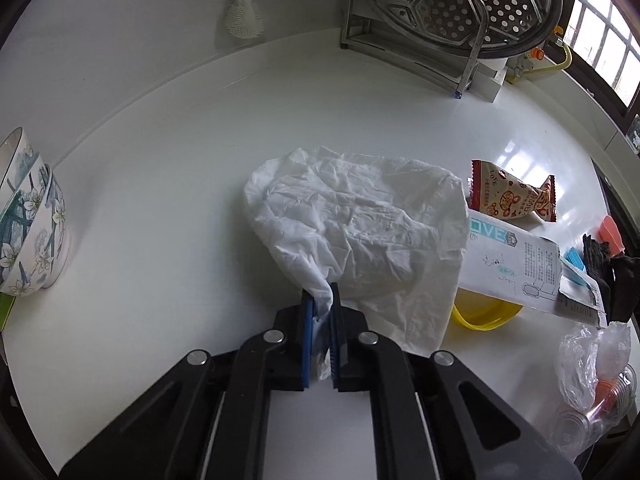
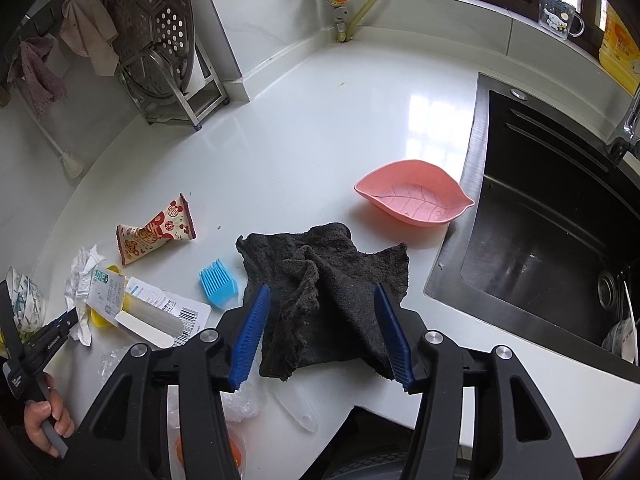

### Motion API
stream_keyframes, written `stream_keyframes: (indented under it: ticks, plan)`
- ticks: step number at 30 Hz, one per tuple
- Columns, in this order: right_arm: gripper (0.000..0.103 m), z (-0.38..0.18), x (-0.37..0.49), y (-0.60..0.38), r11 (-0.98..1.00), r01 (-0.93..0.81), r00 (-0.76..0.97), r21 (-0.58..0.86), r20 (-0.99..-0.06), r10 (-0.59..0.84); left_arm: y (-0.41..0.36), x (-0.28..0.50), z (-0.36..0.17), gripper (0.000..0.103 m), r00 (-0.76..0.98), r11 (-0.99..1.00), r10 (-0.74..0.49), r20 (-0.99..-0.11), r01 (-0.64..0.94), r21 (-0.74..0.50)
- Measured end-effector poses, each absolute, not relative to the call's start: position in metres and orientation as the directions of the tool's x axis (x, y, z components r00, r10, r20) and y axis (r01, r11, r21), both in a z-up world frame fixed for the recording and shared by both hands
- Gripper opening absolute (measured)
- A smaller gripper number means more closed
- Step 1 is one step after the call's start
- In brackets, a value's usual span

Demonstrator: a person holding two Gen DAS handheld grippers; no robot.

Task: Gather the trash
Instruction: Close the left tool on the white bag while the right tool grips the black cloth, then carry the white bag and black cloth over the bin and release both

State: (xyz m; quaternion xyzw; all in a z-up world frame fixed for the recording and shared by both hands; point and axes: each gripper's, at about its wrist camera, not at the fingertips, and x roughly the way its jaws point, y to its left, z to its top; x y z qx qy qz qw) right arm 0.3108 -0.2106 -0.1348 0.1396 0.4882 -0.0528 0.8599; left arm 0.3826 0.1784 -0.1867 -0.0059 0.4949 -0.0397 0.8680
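Observation:
My left gripper is shut on a corner of a crumpled white tissue that lies on the white counter. A red snack wrapper and a white printed packet lie just right of the tissue, the packet over a yellow ring. In the right wrist view my right gripper stands open above a dark grey cloth, whose raised folds sit between the blue pads without being pressed. The tissue, packet and wrapper lie to its left.
Stacked flowered bowls stand at the left edge. A steamer rack is at the back. Clear plastic cups and a bag lie near the front. A blue brush, a pink leaf dish and the dark sink are on the right.

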Motion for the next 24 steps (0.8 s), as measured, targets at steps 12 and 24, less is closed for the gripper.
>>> stream_keyframes:
  ticks: [12, 24]
  plan:
    - [0.064, -0.160, 0.323, -0.213, 0.950, 0.274, 0.450, 0.148, -0.893, 0.009, 0.191, 0.372, -0.173, 0.006, 0.516, 0.993, -0.113, -0.849, 0.027, -0.116]
    - [0.011, -0.123, 0.308, -0.216, 0.947, 0.239, 0.558, 0.213, -0.828, 0.046, 0.192, 0.355, -0.133, 0.006, 0.566, 0.989, -0.135, -0.814, 0.033, -0.142]
